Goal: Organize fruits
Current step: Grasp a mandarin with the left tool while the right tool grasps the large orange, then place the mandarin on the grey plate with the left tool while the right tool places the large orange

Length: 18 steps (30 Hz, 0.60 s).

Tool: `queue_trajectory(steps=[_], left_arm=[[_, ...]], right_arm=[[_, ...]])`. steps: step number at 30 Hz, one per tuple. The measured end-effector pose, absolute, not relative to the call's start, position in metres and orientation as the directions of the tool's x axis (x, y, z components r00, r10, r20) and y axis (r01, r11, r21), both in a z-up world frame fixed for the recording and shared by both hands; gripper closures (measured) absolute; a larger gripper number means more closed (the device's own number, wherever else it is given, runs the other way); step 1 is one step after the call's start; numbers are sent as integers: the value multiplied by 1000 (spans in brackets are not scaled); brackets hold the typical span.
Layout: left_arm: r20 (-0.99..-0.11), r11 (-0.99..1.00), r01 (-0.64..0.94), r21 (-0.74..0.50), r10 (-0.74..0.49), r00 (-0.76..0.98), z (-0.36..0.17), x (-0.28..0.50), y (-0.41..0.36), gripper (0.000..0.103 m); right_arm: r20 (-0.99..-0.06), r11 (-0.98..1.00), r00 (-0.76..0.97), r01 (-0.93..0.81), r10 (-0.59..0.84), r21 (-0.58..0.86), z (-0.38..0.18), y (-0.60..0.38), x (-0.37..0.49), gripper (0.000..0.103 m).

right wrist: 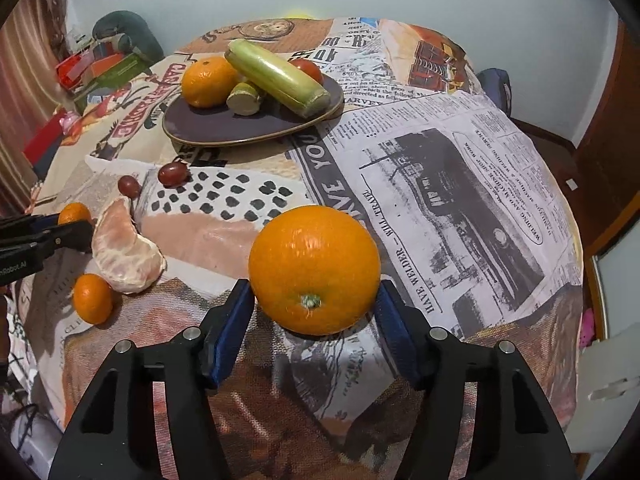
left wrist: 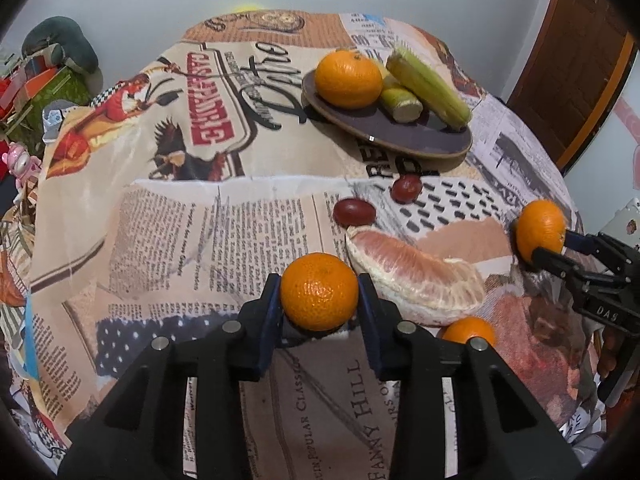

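Observation:
My left gripper (left wrist: pixel 319 298) is shut on a small mandarin (left wrist: pixel 319 297), held just above the cloth. My right gripper (right wrist: pixel 315 300) is shut on a large orange (right wrist: pixel 314 269); it also shows in the left wrist view (left wrist: pixel 540 236). A dark oval plate (left wrist: pixel 420 136) at the back holds an orange (left wrist: pixel 348 79), a sugarcane stub (left wrist: pixel 401 102) and a long green cane piece (left wrist: pixel 428 88). A peeled pomelo segment (left wrist: pixel 416 276), two red grapes (left wrist: pixel 354 212) (left wrist: pixel 406 188) and another small mandarin (left wrist: pixel 468 330) lie on the cloth.
The round table carries a newspaper-print cloth (right wrist: pixel 460 184). A tomato (right wrist: pixel 308 69) sits behind the cane on the plate (right wrist: pixel 224 128). Clutter and toys (left wrist: pixel 36 92) are stacked off the table's left. A wooden door (left wrist: pixel 572 64) stands at the right.

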<state>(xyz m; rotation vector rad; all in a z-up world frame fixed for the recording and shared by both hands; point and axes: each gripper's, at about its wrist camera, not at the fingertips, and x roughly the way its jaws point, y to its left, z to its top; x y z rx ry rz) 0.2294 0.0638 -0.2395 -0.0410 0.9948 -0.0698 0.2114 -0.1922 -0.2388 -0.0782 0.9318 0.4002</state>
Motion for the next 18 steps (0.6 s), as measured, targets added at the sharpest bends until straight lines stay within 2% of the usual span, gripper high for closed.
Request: queue_trajectory(steps=[10, 11, 13, 14, 18], left_arm=[[-786, 997, 60, -54, -80, 613, -205, 235, 58, 66], [-780, 997, 63, -55, -82, 620, -202, 237, 57, 66], [-771, 996, 69, -59, -89, 630, -197, 240, 55, 66], [-768, 996, 72, -60, -92, 634, -195, 243, 54, 66], [-762, 994, 80, -69, -105, 639, -193, 246, 50, 66]], right_arm=[[-744, 911, 572, -396, 344, 116, -212, -184, 212, 50], [-740, 909, 576, -400, 348, 116, -209, -182, 213, 53], [-727, 904, 585, -411, 360, 116, -203, -179, 216, 83], [-729, 900, 576, -416, 369, 127, -200, -178, 219, 94], [-728, 895, 582, -435, 361, 96, -195, -175, 222, 91]])
